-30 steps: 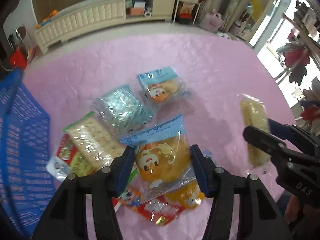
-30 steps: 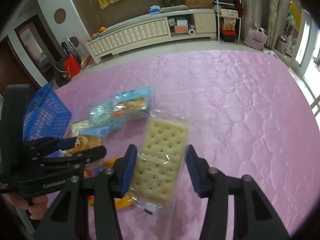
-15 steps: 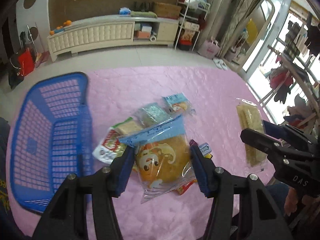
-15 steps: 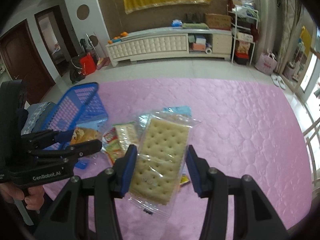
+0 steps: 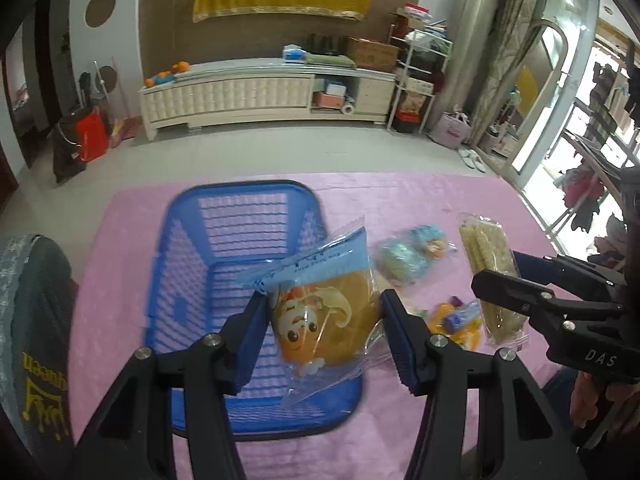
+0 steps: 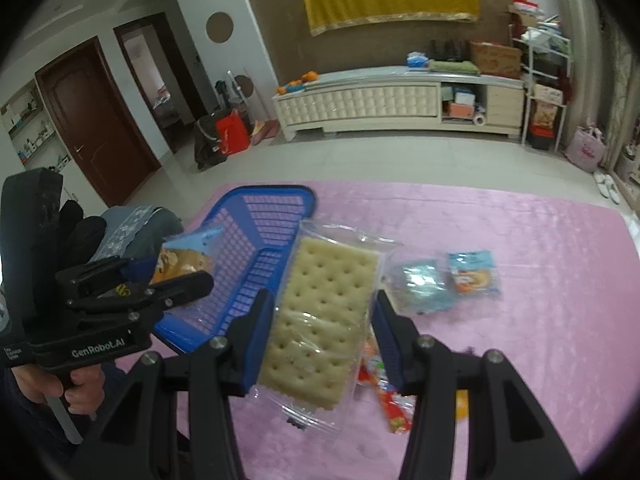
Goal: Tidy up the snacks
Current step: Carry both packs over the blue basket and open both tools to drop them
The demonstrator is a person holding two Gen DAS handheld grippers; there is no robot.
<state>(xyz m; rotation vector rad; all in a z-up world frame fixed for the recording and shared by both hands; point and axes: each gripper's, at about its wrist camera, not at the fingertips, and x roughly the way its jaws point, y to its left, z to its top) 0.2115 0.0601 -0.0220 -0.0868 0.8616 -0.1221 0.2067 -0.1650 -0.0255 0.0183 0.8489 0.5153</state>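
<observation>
My left gripper (image 5: 324, 332) is shut on an orange cartoon cake packet (image 5: 324, 316) with a blue top strip, held in the air over the blue plastic basket (image 5: 240, 240). My right gripper (image 6: 320, 336) is shut on a clear-wrapped cracker packet (image 6: 320, 320), held above the pink table to the right of the basket (image 6: 260, 216). The right gripper with the cracker packet (image 5: 492, 276) also shows at the right of the left wrist view. The left gripper with its cake packet (image 6: 184, 260) shows at the left of the right wrist view.
Loose snacks lie on the pink quilted cloth (image 6: 500, 360): a silvery-blue packet (image 6: 424, 288), a small blue cake packet (image 6: 474, 276), red and orange packets (image 6: 388, 392). In the left wrist view they lie right of the basket (image 5: 408, 258). Tiled floor and a white cabinet (image 5: 248, 96) lie beyond.
Both grippers have risen with their packets. The left gripper has swung left from above the snack pile to above the basket. The right gripper has shifted toward the basket too.
</observation>
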